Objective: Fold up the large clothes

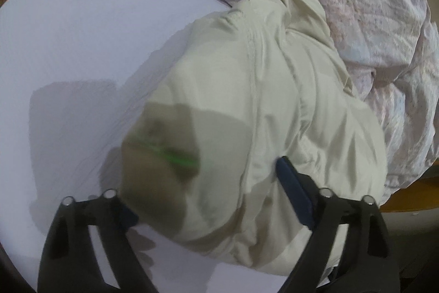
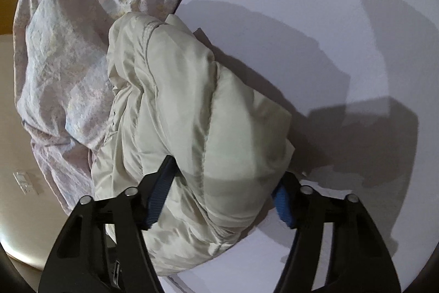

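Now, from the left camera, the left gripper (image 1: 208,191) sits wide around the puffy cream jacket (image 1: 274,100) on the white table (image 1: 68,32), ready to squeeze. From the right camera, the right gripper (image 2: 222,183) hugs the jacket's bunched end to lift and fold it.

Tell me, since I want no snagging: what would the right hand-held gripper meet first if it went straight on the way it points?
The puffy cream-white jacket: it already bulges between the right hand-held gripper's blue-padded fingers, which look pressed into it, though the contact is not fully clear.
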A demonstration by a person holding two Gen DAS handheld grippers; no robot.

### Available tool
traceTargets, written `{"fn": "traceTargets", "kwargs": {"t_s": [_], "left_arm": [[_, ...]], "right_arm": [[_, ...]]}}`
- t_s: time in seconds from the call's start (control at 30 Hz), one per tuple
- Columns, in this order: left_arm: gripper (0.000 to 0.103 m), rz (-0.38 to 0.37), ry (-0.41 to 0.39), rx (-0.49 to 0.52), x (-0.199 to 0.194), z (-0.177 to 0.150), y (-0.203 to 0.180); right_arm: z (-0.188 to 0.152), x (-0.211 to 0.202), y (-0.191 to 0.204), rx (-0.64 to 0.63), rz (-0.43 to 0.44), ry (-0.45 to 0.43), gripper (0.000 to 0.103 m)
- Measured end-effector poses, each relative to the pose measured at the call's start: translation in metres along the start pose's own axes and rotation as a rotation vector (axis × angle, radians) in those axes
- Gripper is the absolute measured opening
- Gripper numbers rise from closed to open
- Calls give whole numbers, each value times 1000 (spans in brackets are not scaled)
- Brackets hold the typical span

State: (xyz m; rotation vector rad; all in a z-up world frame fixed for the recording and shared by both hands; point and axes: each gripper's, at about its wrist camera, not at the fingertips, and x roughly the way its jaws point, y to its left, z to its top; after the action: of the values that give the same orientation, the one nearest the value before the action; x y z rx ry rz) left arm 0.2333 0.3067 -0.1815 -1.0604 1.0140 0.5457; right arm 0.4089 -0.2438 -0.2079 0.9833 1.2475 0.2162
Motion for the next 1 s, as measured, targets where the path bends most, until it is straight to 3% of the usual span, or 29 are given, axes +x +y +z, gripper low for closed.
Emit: {"fn": "traceTargets", "kwargs": {"t_s": [0.17,0.23,0.33,0.43,0.7,1.0], "left_arm": [[65,-18,-13,-49,-4,4,-1],[50,-24,-24,-56,-9,4,-1],[35,-34,-36,-47,-15,4,-4],[29,-49,-48,-30,-27,4,-4],[26,-67,-89,30,-63,0,1],[26,-53,-74,15,-92,-20,41]], "right_arm": [[-1,0,5,-2,-30,-16,46],[-2,-2,9,-15,-44,-24,35],[-5,-5,18,-42,-63,-39,28],[-8,-9,23,-41,-60,-48,24],[-25,-23,27,-52,-34,-10,22],[-70,-35,6,-53,-27,67,22]]}}
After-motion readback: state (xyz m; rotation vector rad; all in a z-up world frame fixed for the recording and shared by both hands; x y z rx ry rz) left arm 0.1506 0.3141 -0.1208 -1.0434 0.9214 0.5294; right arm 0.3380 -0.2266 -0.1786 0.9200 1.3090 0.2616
